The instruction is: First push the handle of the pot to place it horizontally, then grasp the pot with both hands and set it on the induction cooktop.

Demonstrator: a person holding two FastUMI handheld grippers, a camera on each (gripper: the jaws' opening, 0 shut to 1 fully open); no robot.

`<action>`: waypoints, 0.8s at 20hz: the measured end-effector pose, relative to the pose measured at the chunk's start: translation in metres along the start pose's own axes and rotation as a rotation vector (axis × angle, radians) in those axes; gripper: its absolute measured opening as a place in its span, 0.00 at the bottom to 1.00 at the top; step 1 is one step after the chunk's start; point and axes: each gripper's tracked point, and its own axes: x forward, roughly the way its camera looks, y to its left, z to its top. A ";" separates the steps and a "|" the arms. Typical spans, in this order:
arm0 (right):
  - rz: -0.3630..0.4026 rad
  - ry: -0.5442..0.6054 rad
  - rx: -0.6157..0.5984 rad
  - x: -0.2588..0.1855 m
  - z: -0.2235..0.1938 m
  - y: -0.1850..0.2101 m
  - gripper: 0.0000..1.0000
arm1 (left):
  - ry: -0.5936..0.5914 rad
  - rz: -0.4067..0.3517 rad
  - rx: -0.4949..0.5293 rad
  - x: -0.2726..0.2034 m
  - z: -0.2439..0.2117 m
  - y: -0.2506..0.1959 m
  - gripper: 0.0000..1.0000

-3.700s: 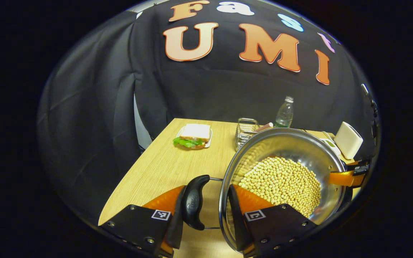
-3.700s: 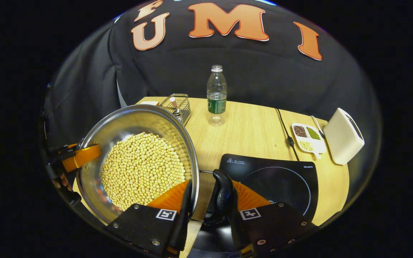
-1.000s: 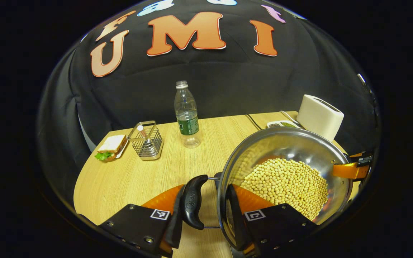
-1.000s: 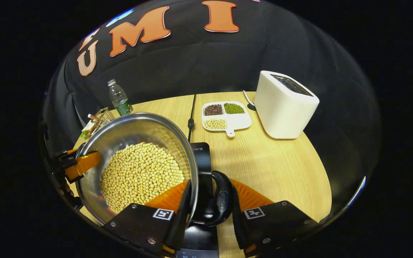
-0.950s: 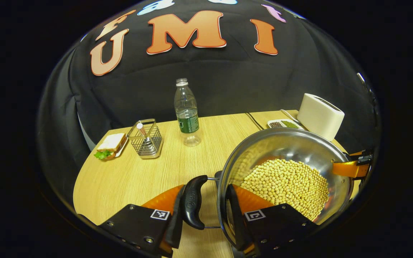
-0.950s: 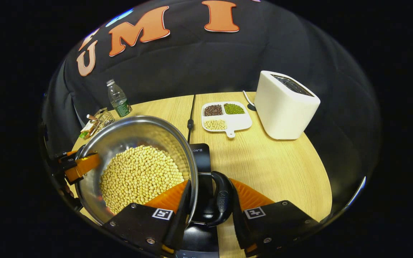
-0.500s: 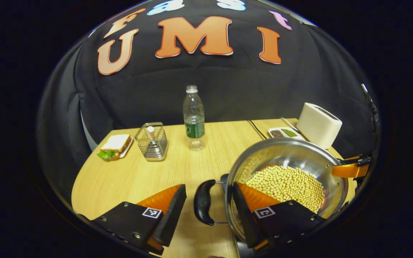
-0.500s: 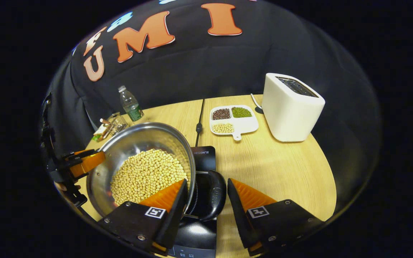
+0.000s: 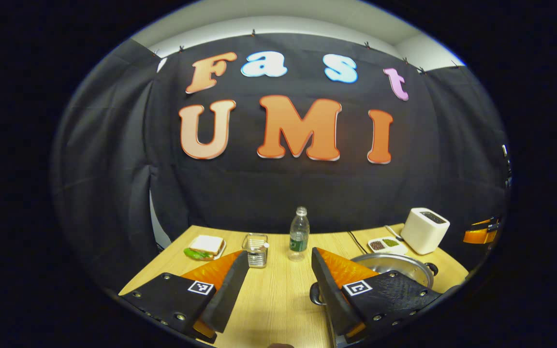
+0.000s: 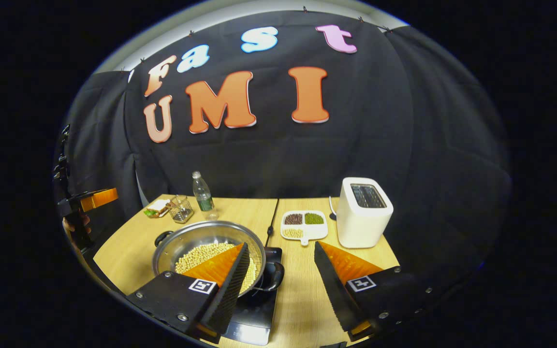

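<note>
The pot (image 10: 209,249) is seen in the right gripper view resting on the induction cooktop (image 10: 254,309) at the near edge of the counter (image 10: 128,253), with pale beans (image 10: 196,256) lying inside it and a black handle (image 10: 272,276) sticking out at each side. In the left gripper view the pot (image 9: 397,264) is shown low at the right, largely hidden behind that gripper's own finger, so that its contents and the cooktop cannot be made out there. The right gripper (image 10: 278,270) is held above the counter with its fingers spread wide and nothing between them; one finger overlaps the pot's near rim in the picture, and contact cannot be judged. The left gripper (image 9: 279,273) is likewise spread wide and empty, and it is also seen at the left edge of the right gripper view (image 10: 90,200), with a hand (image 10: 73,223) partly visible under it. Behind the pot stand a water bottle (image 10: 202,192), a wire basket (image 10: 181,209), a sandwich (image 9: 204,246), a divided dish (image 10: 303,224) of grains and a white toaster (image 10: 363,211). A cable (image 10: 272,217) is seen running back across the counter. The sandwich is small and blurred in the right gripper view.
</note>
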 end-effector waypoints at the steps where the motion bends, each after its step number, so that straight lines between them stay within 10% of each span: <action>1: 0.002 -0.044 -0.018 -0.011 0.015 0.004 0.87 | -0.035 0.012 -0.017 -0.012 0.015 0.009 0.82; 16: -0.033 -0.531 -0.147 -0.172 0.204 0.025 0.93 | -0.391 0.141 -0.082 -0.171 0.189 0.107 0.80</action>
